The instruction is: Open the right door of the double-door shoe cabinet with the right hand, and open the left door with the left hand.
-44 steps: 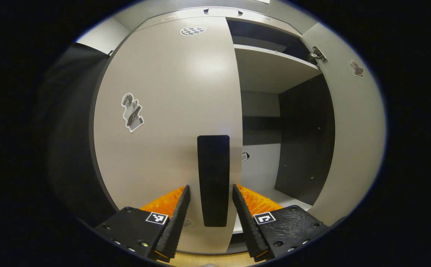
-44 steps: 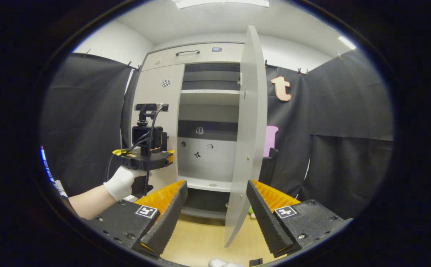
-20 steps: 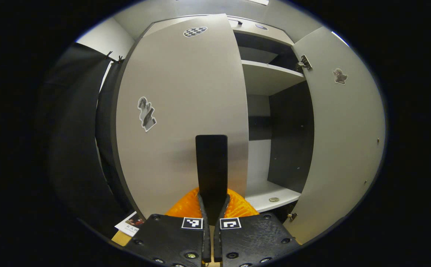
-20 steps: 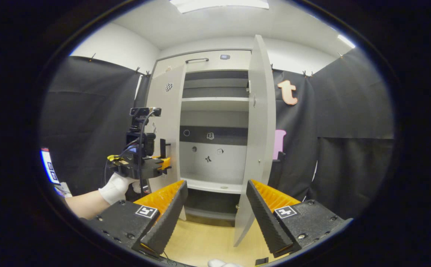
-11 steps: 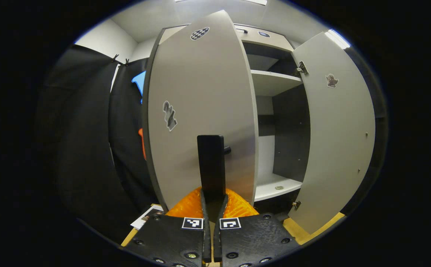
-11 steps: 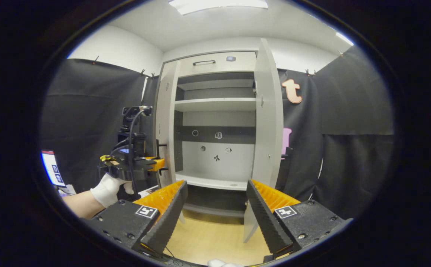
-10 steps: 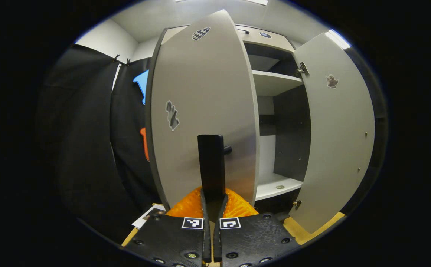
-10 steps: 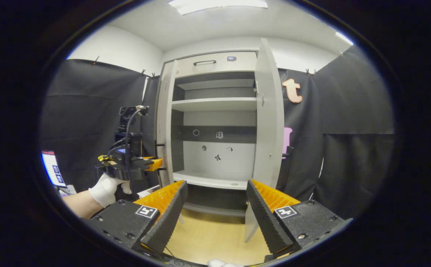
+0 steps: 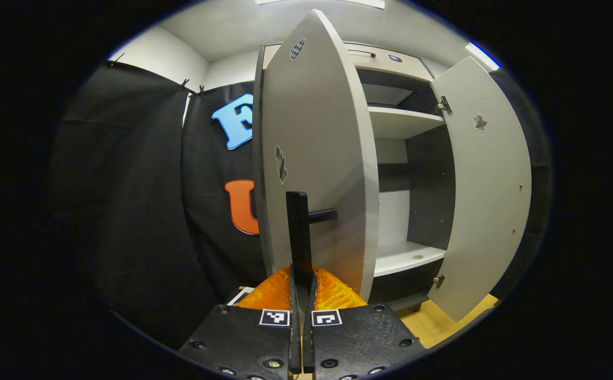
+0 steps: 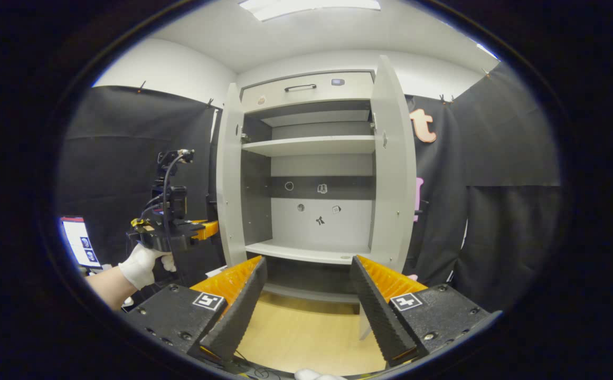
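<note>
Black cloth walls the booth around a pale wooden floor (image 10: 306,338). Nearest, the right gripper (image 10: 306,295) hangs with its fingers spread apart, grasping nothing, facing the tall grey double-door shoe cabinet (image 10: 311,174). Off to its left, a white-gloved hand (image 10: 140,266) holds the left gripper (image 9: 301,287) level, clamped on the black bar handle (image 9: 298,232) of the left door (image 9: 317,158). Beyond, the right door (image 10: 390,169) stands wide, shelves bare to view.

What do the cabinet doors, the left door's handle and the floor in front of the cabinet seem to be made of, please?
Left door and right door: probably laminated board, matte light grey, flat panels with thin edges.
Handle: dark bar, metal or plastic; unclear.
Floor: pale wood-look, likely laminate.
</note>
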Demonstrator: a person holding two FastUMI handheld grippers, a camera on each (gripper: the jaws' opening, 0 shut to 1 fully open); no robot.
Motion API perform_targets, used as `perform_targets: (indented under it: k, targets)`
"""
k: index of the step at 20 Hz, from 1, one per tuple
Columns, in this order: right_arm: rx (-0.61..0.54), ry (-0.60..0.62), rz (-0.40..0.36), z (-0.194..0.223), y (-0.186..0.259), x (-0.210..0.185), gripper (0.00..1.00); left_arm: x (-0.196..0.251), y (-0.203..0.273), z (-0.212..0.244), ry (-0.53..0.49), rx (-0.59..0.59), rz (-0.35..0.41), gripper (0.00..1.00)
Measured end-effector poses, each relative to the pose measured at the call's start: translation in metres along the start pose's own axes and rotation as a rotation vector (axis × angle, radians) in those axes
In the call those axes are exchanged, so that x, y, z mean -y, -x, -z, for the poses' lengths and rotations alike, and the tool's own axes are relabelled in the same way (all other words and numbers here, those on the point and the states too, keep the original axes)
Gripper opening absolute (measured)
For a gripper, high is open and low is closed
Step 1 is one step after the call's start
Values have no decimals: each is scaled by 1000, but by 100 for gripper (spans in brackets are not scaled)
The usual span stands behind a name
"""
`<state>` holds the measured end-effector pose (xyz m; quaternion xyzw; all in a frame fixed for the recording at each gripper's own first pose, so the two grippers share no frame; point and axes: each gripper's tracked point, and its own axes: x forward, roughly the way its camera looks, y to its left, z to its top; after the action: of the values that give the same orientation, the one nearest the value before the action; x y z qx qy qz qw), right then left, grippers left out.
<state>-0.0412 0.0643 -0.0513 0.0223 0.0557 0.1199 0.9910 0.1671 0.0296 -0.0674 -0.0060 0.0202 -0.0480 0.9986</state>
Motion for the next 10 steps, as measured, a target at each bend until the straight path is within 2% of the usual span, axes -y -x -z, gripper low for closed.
perform_targets:
  k: [10]
  targets:
    - [7,-10,14,-4,-4,-10,99,-62,11,3,-54,17,-60,0]
